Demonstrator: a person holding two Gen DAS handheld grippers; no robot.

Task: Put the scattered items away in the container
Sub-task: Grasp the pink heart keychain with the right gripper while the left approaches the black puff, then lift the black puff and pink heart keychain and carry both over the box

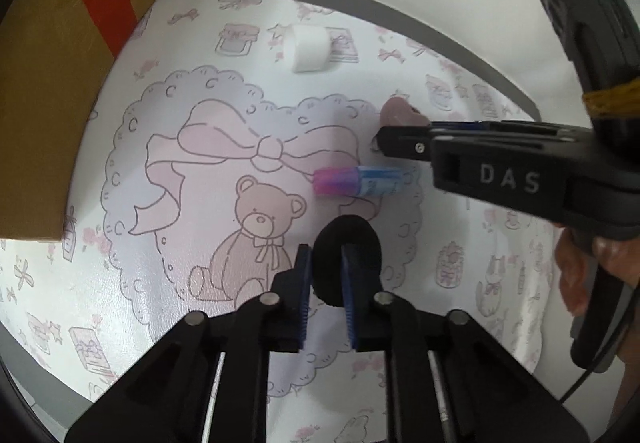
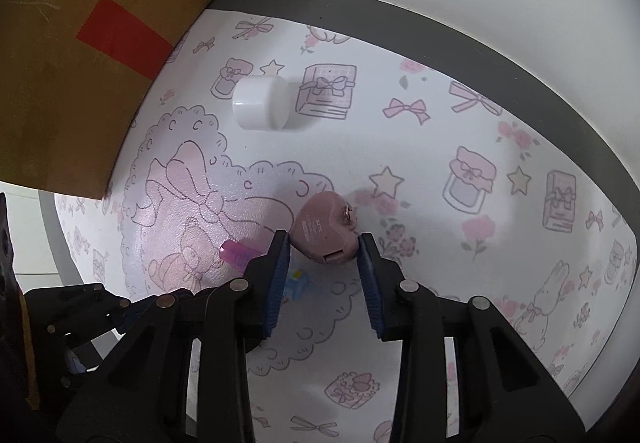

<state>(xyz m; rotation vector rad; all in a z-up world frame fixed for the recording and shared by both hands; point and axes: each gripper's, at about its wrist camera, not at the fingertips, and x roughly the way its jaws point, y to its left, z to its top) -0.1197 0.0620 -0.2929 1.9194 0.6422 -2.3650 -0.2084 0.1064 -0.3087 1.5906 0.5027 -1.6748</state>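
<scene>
On the far left stands the cardboard box (image 1: 52,91) with its strip of red tape; I take it for the container, and it sits on the left edge of the printed mat (image 1: 200,43). My left gripper (image 1: 326,283) is low over the teddy bear drawing, and its two blue pads are on either side of a black round pad (image 1: 346,239); they seem to pinch it, but I cannot say how firmly. From this gripper the box lies to the left and further away, so I judge that the carry must go in that direction. Further back, a white cap (image 1: 308,47) lies on its side, apart from everything. Just ahead of the left gripper and a little to the right lies a small tube (image 1: 358,181), pink at one end and blue at the other, with its long axis running left to right. To the right of it my right gripper (image 2: 324,243) is spread open, and the pink heart-shaped case (image 2: 326,233) sits between the tips of its fingers, a little ahead, with its pointed end toward me. The pads are close beside its two flanks, but I cannot tell if they touch. For this case the right gripper is clearly the nearer one, and I think it needs only to go slightly forward before closing.
</scene>
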